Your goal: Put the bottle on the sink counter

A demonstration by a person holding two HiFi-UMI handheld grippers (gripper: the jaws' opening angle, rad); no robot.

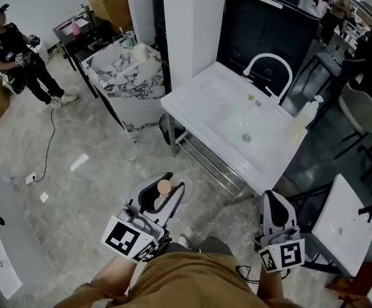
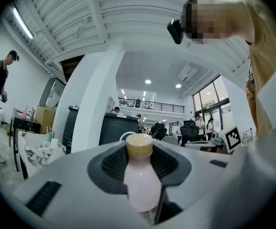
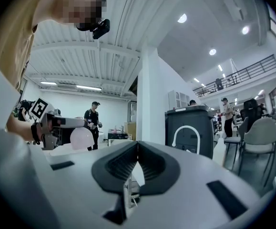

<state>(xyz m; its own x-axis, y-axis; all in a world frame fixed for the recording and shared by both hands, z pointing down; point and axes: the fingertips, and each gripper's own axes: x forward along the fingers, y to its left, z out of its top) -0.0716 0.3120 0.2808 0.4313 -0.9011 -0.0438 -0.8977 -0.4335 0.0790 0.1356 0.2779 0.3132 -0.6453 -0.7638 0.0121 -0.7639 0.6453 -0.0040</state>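
- The sink worktop (image 1: 202, 104) is white and glossy, on a metal frame. It has a ribbed draining board on its left part and a rectangular basin with a round drain (image 1: 245, 137) on its right part.
- A lower counter (image 1: 124, 76) to the far left has a white top veined in black like marble.
- A white arched faucet (image 1: 269, 66) rises at the far edge of the basin, in front of a dark cabinet (image 1: 275, 24).
- The left tool (image 1: 162, 194) is pale grey plastic with dark ribbed pads. Its jaws are clamped on a bottle.
- The right tool (image 1: 277, 210) is of the same make. Its jaws are pressed together with nothing between them.
- Each tool carries a cube (image 1: 123, 238) printed with black-and-white square markers.
- The bottle (image 2: 141, 185) is smooth, rounded plastic filled with pale pink liquid, under a tan cap. It is held above the floor on the near left, well apart from the sink worktop.
- A small translucent bottle (image 1: 308, 114) stands on the right rim of the sink.
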